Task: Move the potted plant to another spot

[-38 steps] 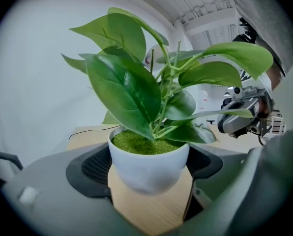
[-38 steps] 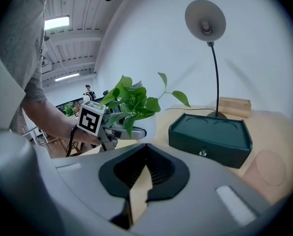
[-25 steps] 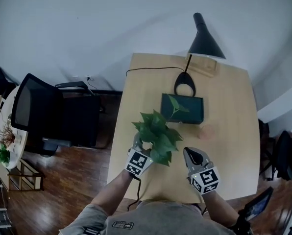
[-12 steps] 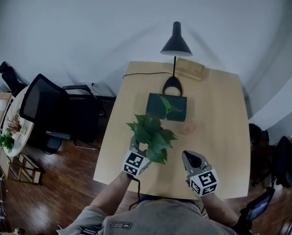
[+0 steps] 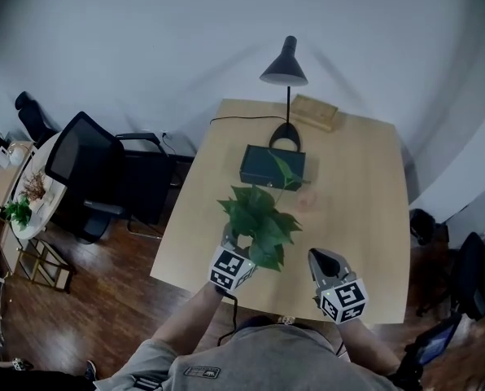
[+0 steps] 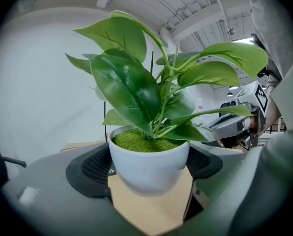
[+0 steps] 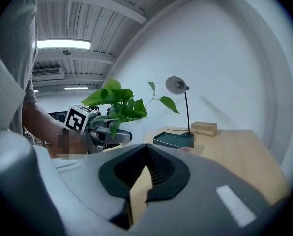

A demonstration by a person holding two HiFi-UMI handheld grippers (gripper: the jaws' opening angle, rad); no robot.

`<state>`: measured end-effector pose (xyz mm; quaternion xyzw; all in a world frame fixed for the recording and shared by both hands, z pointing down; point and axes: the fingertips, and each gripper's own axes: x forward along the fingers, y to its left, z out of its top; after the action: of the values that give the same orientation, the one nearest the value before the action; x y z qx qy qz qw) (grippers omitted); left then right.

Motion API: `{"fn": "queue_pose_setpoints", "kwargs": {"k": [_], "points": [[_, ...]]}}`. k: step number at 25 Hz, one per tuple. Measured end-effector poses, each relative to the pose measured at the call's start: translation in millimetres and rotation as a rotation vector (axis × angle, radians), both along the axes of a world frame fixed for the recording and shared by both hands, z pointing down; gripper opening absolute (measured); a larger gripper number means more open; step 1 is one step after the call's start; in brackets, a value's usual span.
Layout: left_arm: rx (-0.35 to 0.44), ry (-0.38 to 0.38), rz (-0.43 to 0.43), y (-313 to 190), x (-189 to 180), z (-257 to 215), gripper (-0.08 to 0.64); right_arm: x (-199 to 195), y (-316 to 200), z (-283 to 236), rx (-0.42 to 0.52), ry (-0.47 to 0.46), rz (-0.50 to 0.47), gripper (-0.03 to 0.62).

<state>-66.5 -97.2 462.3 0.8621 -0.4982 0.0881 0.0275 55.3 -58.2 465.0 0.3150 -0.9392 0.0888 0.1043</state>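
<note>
Pot [image 6: 149,162] mostly under leaves [image 5: 257,218]

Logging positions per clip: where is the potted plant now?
In the head view the potted plant is held by the left gripper over the near-left part of the wooden table, nearer the person than the dark green box.

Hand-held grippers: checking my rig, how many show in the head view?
2. The left hand-held gripper is shut on the potted plant; the right hand-held gripper, shut and empty, beside it.
</note>
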Motion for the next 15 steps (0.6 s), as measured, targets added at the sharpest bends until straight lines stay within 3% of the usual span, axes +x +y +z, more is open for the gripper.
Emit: {"fn": "queue_pose_setpoints", "kwargs": {"k": [8, 15], "points": [[0.001, 0.015, 0.082, 37, 22, -8, 0.459, 7, 35, -8, 0.019, 0.017, 0.061, 0.005], [-0.026, 0.038, 0.163, 50, 53, 1, 0.459, 37, 53, -7, 0.0, 0.038, 0.153, 0.005]]}}
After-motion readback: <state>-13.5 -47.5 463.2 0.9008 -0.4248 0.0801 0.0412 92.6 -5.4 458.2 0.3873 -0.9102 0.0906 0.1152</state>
